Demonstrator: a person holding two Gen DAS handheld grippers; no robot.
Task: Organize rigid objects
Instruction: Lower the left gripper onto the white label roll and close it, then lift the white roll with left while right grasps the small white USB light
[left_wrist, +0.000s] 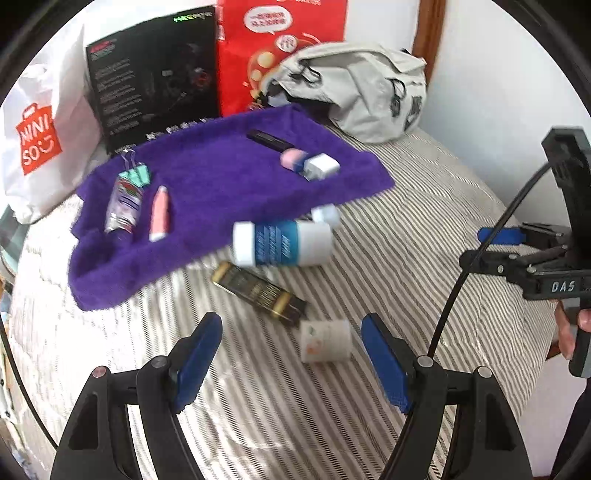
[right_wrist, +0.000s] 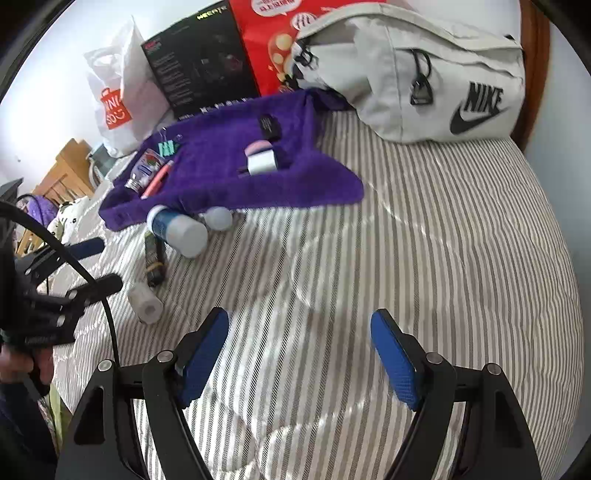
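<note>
Striped bedding (right_wrist: 406, 240) is being used as the surface, with a purple towel (left_wrist: 221, 184) spread on it. Both the left gripper (left_wrist: 291, 354) and right gripper (right_wrist: 299, 354) are being held released (nothing between the fingers). A blue-and-white bottle (left_wrist: 282, 243) is lying at the towel's edge, beside a dark box (left_wrist: 258, 291).

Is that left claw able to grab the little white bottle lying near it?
Probably yes. The left gripper is open, and the small white bottle lies on the striped bedcover just ahead of its fingers, with nothing between; the black-and-gold box sits beside it.
</note>
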